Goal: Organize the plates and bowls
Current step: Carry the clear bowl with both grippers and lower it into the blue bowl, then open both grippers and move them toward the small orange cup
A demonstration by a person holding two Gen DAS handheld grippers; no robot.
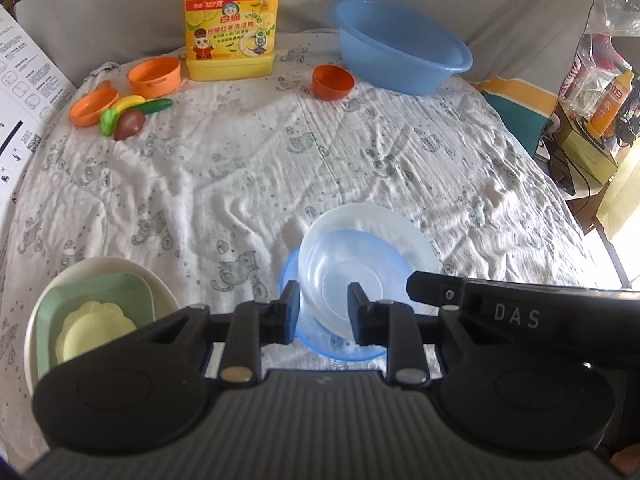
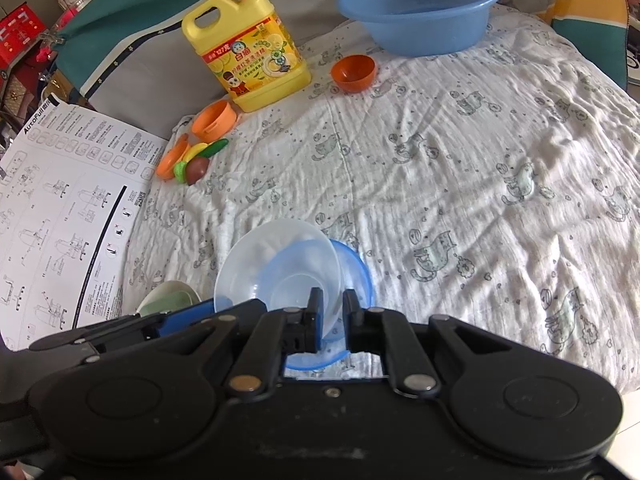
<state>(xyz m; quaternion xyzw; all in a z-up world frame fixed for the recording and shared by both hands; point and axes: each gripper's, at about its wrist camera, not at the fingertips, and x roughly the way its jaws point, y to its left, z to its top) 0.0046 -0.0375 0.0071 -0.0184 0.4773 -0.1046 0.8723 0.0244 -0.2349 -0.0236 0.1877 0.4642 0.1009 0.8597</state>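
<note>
A clear plastic bowl sits tilted inside a blue-rimmed bowl on the cloth, near the front edge. My right gripper is shut on the clear bowl's rim and holds it tilted. My left gripper is open, its jaws straddling the near rim of the two bowls without closing. A stack of a white plate, a green square dish and a pale yellow flower-shaped dish lies at the front left. The right gripper's arm shows in the left wrist view.
A big blue basin, a yellow detergent jug and a small orange bowl stand at the back. Orange cups and toy vegetables lie at the back left. An instruction sheet lies left.
</note>
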